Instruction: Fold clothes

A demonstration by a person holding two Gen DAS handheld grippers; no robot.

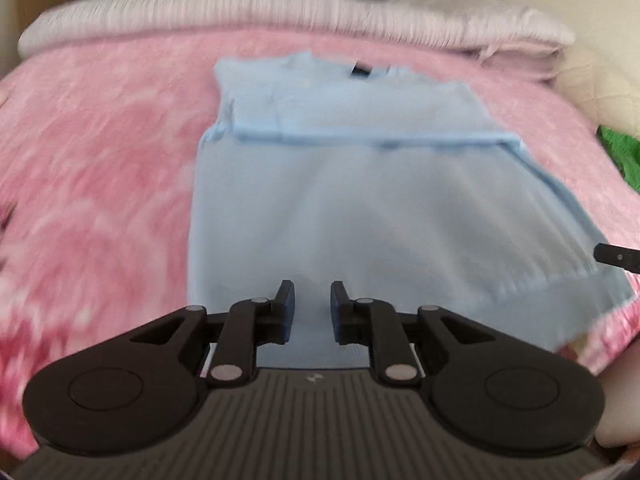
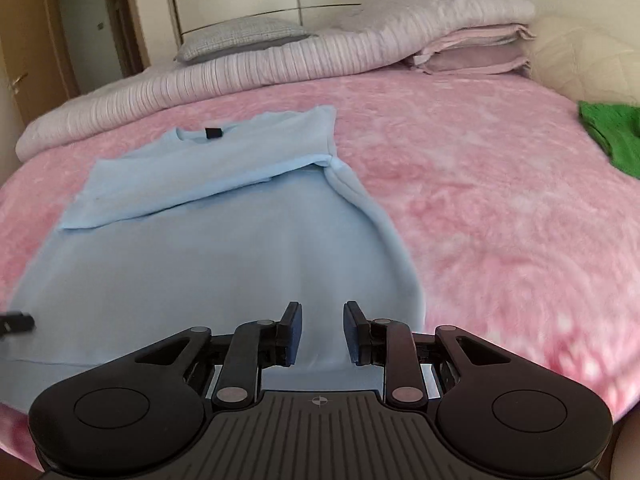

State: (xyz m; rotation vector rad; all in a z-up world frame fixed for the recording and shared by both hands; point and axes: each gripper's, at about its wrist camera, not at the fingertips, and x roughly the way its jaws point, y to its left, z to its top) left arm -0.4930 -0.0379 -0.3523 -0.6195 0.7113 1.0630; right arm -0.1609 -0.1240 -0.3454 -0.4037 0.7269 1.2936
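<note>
A light blue shirt (image 1: 360,200) lies flat on the pink blanket (image 1: 100,140), collar with a dark label at the far end, both sleeves folded across the chest. It also shows in the right wrist view (image 2: 208,248). My left gripper (image 1: 312,300) is open and empty above the shirt's near hem. My right gripper (image 2: 322,320) is open and empty above the hem's right part. A fingertip of the right gripper (image 1: 618,258) shows at the left view's right edge, and a fingertip of the left gripper (image 2: 16,322) at the right view's left edge.
A green garment (image 2: 612,136) lies at the bed's right side. A striped quilt (image 2: 240,68), a grey pillow (image 2: 240,36) and folded pink bedding (image 2: 472,52) lie at the far end. A wardrobe and door stand behind.
</note>
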